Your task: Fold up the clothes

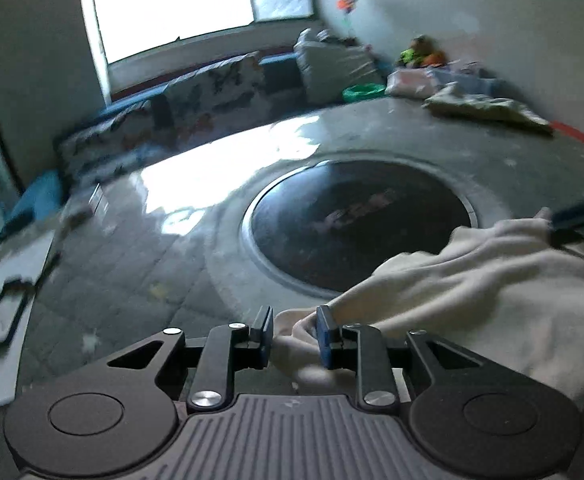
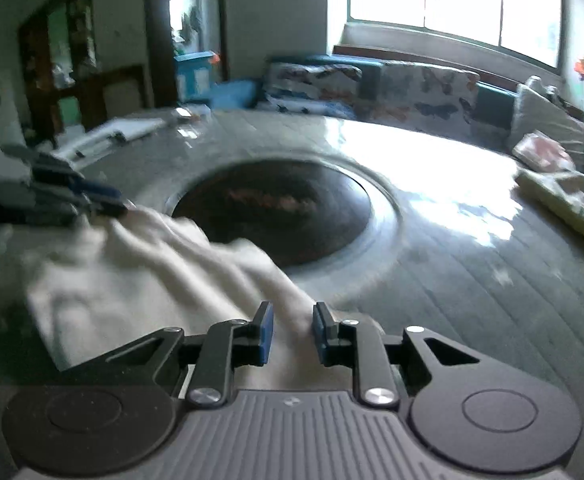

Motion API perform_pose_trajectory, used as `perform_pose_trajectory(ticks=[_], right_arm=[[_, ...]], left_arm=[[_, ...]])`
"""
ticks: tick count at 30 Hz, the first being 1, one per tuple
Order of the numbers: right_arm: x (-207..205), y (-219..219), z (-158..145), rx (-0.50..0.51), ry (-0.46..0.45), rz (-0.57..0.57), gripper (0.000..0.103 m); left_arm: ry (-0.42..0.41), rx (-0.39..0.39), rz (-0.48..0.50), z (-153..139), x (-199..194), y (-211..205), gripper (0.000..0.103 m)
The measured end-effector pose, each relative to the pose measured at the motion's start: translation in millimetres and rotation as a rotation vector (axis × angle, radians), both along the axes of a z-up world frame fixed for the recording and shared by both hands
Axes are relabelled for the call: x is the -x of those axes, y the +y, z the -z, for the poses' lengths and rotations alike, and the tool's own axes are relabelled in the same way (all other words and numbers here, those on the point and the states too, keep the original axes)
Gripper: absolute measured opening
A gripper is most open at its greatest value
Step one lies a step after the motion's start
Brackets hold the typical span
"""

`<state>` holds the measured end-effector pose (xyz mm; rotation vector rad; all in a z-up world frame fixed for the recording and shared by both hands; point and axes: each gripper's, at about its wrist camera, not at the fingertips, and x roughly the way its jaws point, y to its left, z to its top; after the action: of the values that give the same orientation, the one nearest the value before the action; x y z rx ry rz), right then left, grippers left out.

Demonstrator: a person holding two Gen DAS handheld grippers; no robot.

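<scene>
A cream garment lies bunched on the near edge of a round grey table. My left gripper has its jaws partly open, with a fold of the cream cloth between them. In the right wrist view the same garment spreads to the left, and my right gripper also stands partly open with a ridge of cloth between its fingers. The left gripper shows far left in the right wrist view, at the cloth's far corner. The right gripper shows at the right edge of the left wrist view.
A dark round inset fills the table's centre. A folded yellowish cloth and a pink bundle lie at the far side. A phone case and papers lie at the left. A patterned sofa stands behind.
</scene>
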<state>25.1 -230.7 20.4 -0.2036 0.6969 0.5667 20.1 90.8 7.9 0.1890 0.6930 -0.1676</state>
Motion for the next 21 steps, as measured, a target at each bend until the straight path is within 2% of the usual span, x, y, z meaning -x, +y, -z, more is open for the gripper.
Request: perform_pose_trajectory(ticks=[5,9,13,17,21], right_arm=[[-2,-20,5,-0.011,0.032,0.094,0.019],[-3,-15,-7,-0.020,0.014,0.079,0.020],[-8,6,-18,-0.075,0.017,0.000,0.020],[-23,39,-12,-0.080,0.043,-0.071,0.020],[-39,62,3,-0.054,0.085,-0.066,0.020]], left_arm=[[-0.023,0.017,-0.082,-8,1,8,0.031],[-0.048,0.039,-0.141,-19,8,19,0.026],[-0.055,0.065,-0.067,-28,26,6,0.026],[-0.033,0.087,0.014,-24,44,-14,0.027],[-0.013,0.056,0.038,-13,55,-23,0.027]])
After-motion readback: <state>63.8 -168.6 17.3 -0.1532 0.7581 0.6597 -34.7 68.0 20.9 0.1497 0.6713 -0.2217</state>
